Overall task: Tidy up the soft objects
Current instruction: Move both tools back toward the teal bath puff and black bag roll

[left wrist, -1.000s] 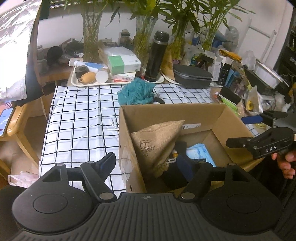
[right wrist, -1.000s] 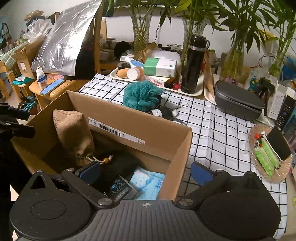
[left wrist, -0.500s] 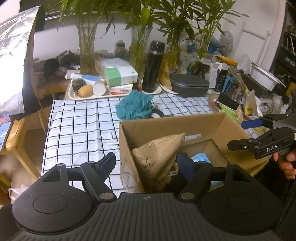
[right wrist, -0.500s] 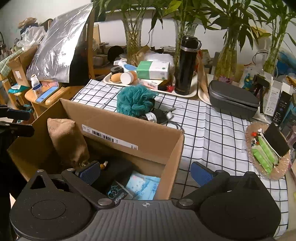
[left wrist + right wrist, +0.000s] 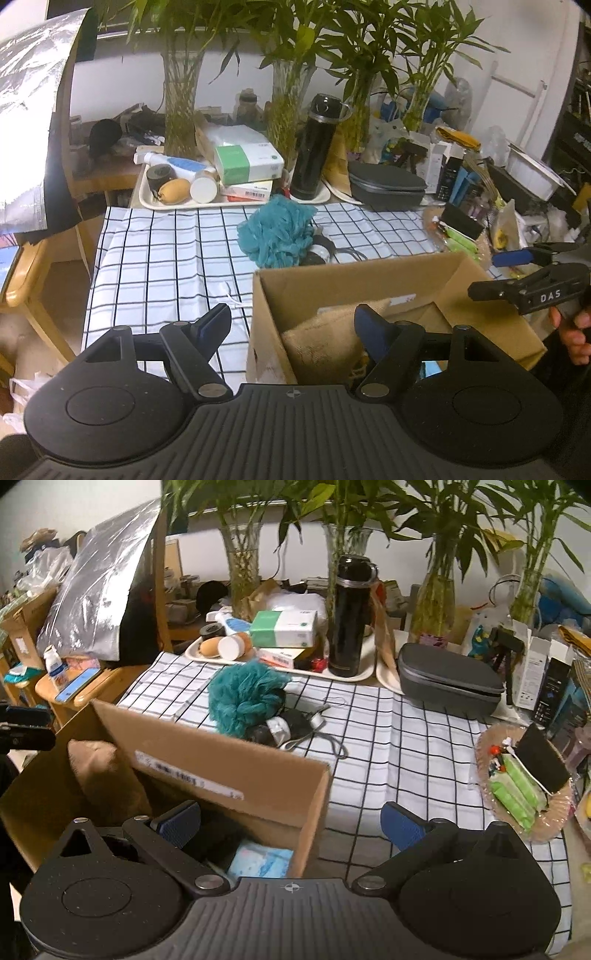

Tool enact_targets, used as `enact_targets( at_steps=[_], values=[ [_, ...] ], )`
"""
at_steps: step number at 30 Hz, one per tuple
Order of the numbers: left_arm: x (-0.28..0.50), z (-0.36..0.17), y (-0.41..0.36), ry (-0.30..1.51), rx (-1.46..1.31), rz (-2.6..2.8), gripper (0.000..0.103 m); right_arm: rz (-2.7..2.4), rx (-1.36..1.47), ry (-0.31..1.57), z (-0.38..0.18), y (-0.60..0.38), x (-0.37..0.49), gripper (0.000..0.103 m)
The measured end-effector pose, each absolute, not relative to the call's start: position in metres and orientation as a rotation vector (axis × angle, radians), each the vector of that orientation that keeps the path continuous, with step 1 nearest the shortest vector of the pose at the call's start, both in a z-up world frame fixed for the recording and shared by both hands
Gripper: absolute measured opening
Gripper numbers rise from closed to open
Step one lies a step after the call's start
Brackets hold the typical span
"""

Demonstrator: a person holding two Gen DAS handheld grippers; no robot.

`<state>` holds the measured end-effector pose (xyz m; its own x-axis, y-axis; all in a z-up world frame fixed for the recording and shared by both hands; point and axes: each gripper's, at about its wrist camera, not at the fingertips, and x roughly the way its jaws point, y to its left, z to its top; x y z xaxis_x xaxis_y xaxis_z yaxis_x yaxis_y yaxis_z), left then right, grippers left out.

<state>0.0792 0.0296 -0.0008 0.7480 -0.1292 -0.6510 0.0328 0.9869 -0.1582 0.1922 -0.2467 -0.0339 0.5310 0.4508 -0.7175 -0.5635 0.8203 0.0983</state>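
Observation:
An open cardboard box [image 5: 369, 280] stands on the checked cloth. A tan burlap pouch [image 5: 325, 339] leans in its left corner, and a pale blue packet [image 5: 262, 860] lies on the box floor. Beyond the box, on the cloth, rests a teal mesh sponge [image 5: 277, 236], with a black strapped item [image 5: 295, 723] lying against it. My left gripper [image 5: 291, 328] hovers open over the box's left wall with nothing between its pads. My right gripper [image 5: 291, 821] is open over the box's right corner and holds nothing. It also shows in the left wrist view as the right gripper [image 5: 484, 275], past the box's right edge.
A white tray [image 5: 147, 199] with bottles and boxes, a black flask [image 5: 351, 616], a grey case [image 5: 447, 683] and glass vases of bamboo line the back. A woven basket [image 5: 554, 812] of green packets sits at the right. A wooden side table [image 5: 88, 690] stands left.
Both views have tilted up, so the box sits lower in each frame. My right gripper has drifted right, toward the box's corner. Both grippers stay open and hold nothing.

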Motion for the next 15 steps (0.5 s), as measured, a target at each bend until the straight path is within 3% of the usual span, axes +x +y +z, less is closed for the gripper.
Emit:
enact_targets(
  at_steps=[15],
  values=[
    [0.106, -0.003, 0.048, 0.664, -0.159, -0.099, 0.073, 0.602, -0.143, 0.806, -0.036, -0.251, 0.223, 0.103]
  ],
)
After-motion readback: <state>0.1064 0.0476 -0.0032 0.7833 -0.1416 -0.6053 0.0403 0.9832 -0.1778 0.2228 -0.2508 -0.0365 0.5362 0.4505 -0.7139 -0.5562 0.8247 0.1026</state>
